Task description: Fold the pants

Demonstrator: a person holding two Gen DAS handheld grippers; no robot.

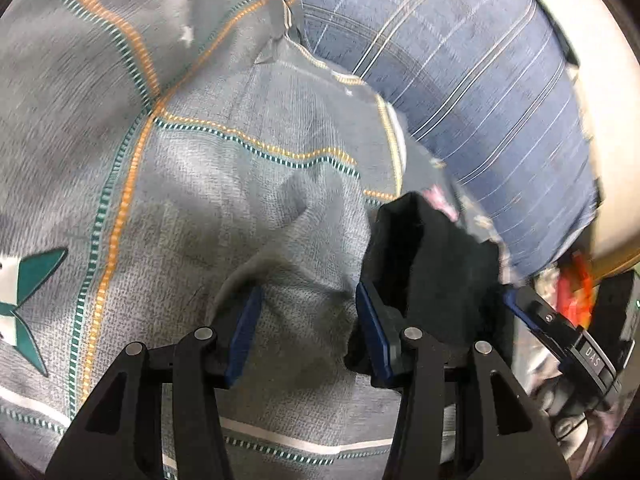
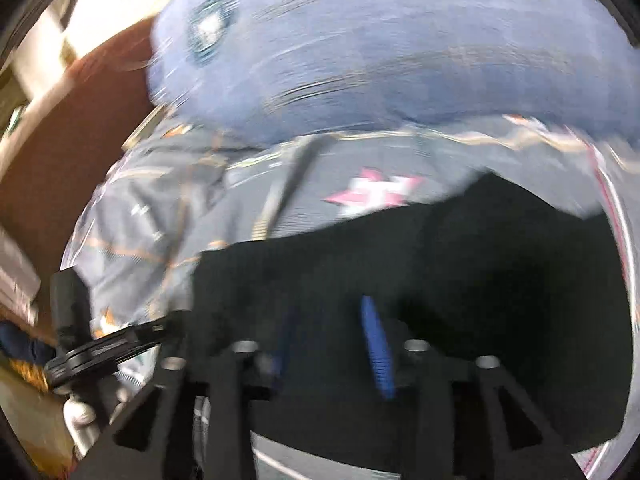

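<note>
Item: black pants (image 2: 420,280) lying on the patterned grey bedspread (image 1: 180,200) below the blue pillow (image 1: 460,100); left gripper (image 1: 308,340) jaws spread over bedspread, right gripper (image 2: 332,348) jaws released above cloth; advice: regrip 1 edge squarely before folding.

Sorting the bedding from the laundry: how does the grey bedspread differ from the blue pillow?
The grey bedspread lies spread out and wrinkled, with orange and teal stitched lines and star shapes; the blue pillow is plump and rounded, with thin pale stripes. Both are woven fabric.
</note>
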